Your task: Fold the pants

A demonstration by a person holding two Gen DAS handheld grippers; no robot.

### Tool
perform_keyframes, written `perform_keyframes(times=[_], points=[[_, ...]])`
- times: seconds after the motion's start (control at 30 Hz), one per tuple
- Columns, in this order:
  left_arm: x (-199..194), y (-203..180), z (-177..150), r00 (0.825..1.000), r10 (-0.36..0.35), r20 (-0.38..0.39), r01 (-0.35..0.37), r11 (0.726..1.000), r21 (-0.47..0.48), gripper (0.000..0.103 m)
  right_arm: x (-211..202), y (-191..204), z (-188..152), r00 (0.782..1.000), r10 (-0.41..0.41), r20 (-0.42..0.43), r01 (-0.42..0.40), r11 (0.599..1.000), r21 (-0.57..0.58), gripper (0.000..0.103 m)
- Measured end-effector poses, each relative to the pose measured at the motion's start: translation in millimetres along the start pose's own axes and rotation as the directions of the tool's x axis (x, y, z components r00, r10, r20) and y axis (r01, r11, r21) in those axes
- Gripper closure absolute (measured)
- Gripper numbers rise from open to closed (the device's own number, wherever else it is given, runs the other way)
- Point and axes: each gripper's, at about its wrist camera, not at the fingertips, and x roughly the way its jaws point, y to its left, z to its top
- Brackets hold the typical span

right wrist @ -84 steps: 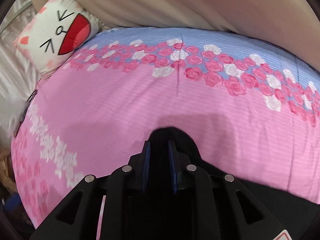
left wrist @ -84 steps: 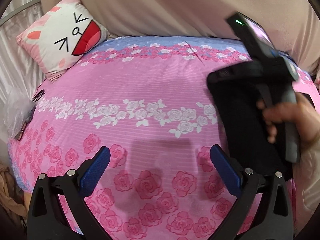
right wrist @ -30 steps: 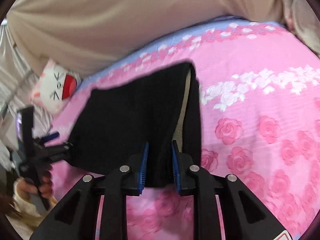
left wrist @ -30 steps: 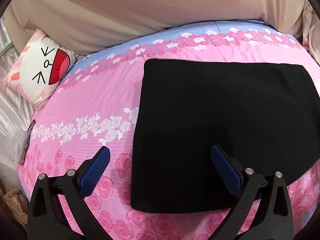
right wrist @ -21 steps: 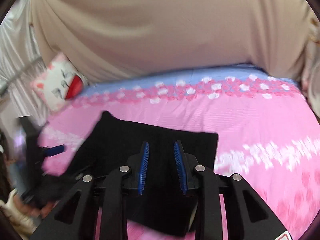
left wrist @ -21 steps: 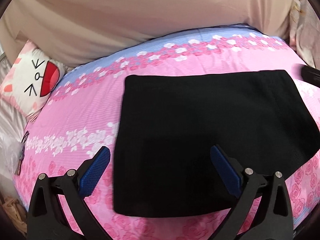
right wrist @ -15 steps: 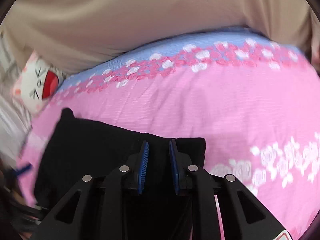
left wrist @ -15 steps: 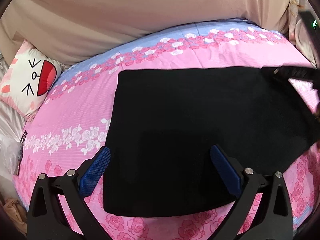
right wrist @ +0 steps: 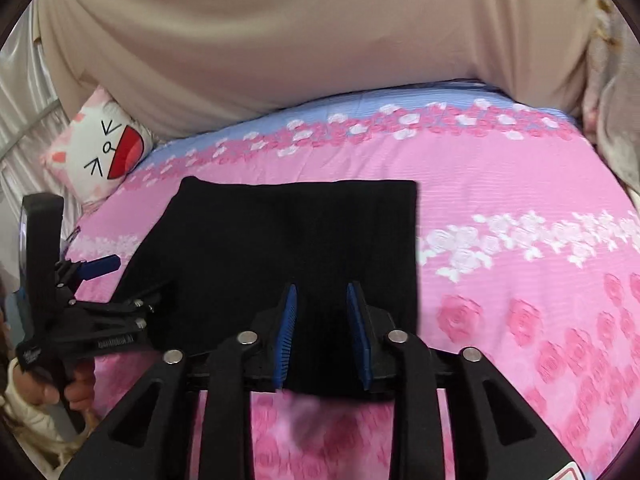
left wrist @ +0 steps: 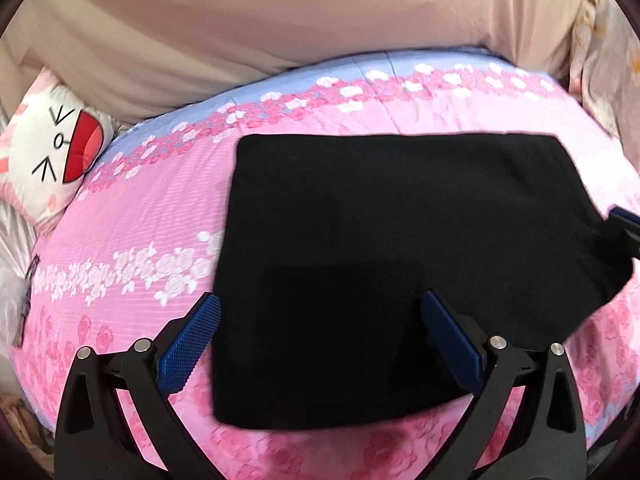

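The black pants lie folded in a flat rectangle on the pink rose bedspread. My left gripper hovers wide open over their near left part, with nothing between its blue pads. In the right wrist view the pants stretch ahead of my right gripper. Its jaws are opening, the pads stand clear of the cloth, and the near edge of the pants lies between them. My left gripper shows there at the pants' left edge, held by a hand.
A cartoon-face pillow leans at the bed's far left against a beige drape. A clear plastic bag lies at the left bed edge. Pale floral fabric hangs at the far right.
The right gripper, earlier shut on the pants' edge, has laid the cloth flat and parted its jaws. The left gripper stayed wide open over the pants.
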Motion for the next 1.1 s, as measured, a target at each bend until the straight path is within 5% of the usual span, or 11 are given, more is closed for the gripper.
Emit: perform_keyframes(times=[0.03,0.07,0.27,0.4,0.5,0.63,0.7,0.77,0.83,0.9,1.1], points=[[-5,11,-2,0.999,-0.046,0.013,0.047,0.998,-0.03,0.005,-8,-11,-4,1.0,-0.02,0.001,0.02,0.999,0.036,0.038],[-6,19,-2,0.997,-0.074,0.019,0.075,0.996,-0.053,0.005,-10,-15,-9,1.0,-0.028,0.002,0.028,0.998,0.055,0.036],[21,91,-18,0.981,-0.194,0.02,0.191,0.935,-0.297,0.005,7,-54,-36,0.993,0.106,-0.056,-0.086,0.956,0.281,0.031],[46,103,-32,0.951,-0.31,-0.011,0.279,0.868,-0.41,0.005,33,-50,-39,0.976,0.2,-0.088,-0.162,0.932,0.324,0.029],[48,88,-26,0.938,-0.347,-0.013,0.318,0.874,-0.368,0.005,45,-42,-40,0.963,0.253,-0.098,-0.205,0.915,0.347,0.016],[54,64,-15,0.898,-0.44,-0.02,0.411,0.852,-0.326,0.005,53,-27,-36,0.973,0.209,-0.095,-0.168,0.93,0.328,0.015],[57,54,-10,0.891,-0.453,-0.029,0.421,0.849,-0.32,0.008,57,-28,-35,0.976,0.213,-0.054,-0.18,0.916,0.359,0.021],[59,49,-6,0.895,-0.447,-0.014,0.42,0.852,-0.313,0.019,61,-31,-35,0.972,0.233,-0.031,-0.205,0.905,0.373,0.054],[57,50,-1,0.881,-0.473,0.022,0.454,0.832,-0.318,0.052,59,-32,-34,0.968,0.249,-0.021,-0.222,0.895,0.387,0.062],[45,58,1,0.892,-0.45,0.051,0.444,0.845,-0.299,0.073,47,-26,-32,0.97,0.243,-0.011,-0.222,0.906,0.36,0.065],[12,80,-13,0.867,-0.498,0.027,0.486,0.83,-0.275,0.08,2,-7,-37,0.956,0.292,-0.011,-0.274,0.909,0.314,0.067]])
